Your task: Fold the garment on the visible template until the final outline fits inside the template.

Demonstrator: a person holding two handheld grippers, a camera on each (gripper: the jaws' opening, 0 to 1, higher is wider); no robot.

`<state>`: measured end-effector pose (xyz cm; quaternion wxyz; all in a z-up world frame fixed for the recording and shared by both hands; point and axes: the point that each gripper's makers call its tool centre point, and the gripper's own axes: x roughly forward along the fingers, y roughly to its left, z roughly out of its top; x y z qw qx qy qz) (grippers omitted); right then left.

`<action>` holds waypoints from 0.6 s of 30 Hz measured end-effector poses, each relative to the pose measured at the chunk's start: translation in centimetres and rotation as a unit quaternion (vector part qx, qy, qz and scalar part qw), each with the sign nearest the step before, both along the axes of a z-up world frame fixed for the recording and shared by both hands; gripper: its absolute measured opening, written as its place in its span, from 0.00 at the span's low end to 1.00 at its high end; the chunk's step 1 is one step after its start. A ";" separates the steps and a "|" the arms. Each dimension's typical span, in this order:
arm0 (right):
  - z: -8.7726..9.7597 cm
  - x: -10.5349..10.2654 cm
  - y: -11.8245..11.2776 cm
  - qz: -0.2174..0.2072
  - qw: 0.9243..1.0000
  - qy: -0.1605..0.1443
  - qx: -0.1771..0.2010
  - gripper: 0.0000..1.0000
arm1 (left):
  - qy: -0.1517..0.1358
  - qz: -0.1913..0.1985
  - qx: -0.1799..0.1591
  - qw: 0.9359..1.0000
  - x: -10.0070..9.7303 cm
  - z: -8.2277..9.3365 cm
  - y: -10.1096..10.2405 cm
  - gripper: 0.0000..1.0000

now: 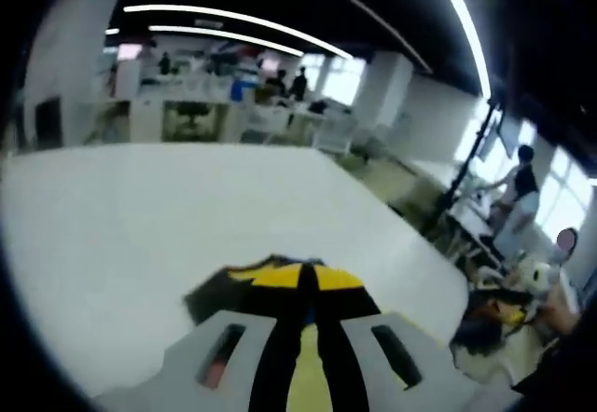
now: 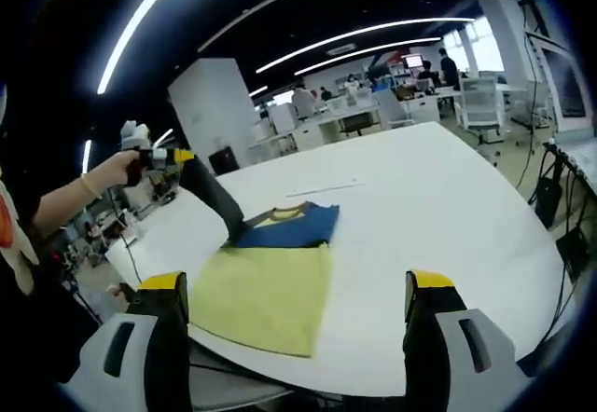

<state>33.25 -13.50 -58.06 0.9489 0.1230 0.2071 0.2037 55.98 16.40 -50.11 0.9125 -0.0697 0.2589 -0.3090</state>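
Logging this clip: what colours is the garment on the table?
Yellow and blue T-shirt, clearest in the right gripper view.

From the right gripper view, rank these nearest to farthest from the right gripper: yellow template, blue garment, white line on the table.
1. Yellow template, at the near table edge, just ahead of the left jaw.
2. Blue garment, just beyond the template.
3. White line, farther still, mid-table.

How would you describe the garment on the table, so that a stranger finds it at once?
Start from the large white table. Near its front left edge lies a flat T-shirt, with the left hand-held gripper pinching it at the collar end. It is the only cloth there: the front part is yellow-green, and a blue part with a yellow-brown collar band lies folded at its far end.
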 end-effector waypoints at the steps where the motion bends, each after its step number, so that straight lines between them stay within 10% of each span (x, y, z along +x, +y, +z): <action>1: 0.0 0.0 0.0 -0.001 1.000 0.000 -0.001 0.96 | 0.005 -0.003 0.003 1.000 0.2 -0.5 -0.6 0.00; 18: 0.1 0.6 -2.0 -0.009 1.000 0.002 -0.008 0.96 | 0.043 -0.017 0.043 0.998 2.4 -5.6 -4.3 0.00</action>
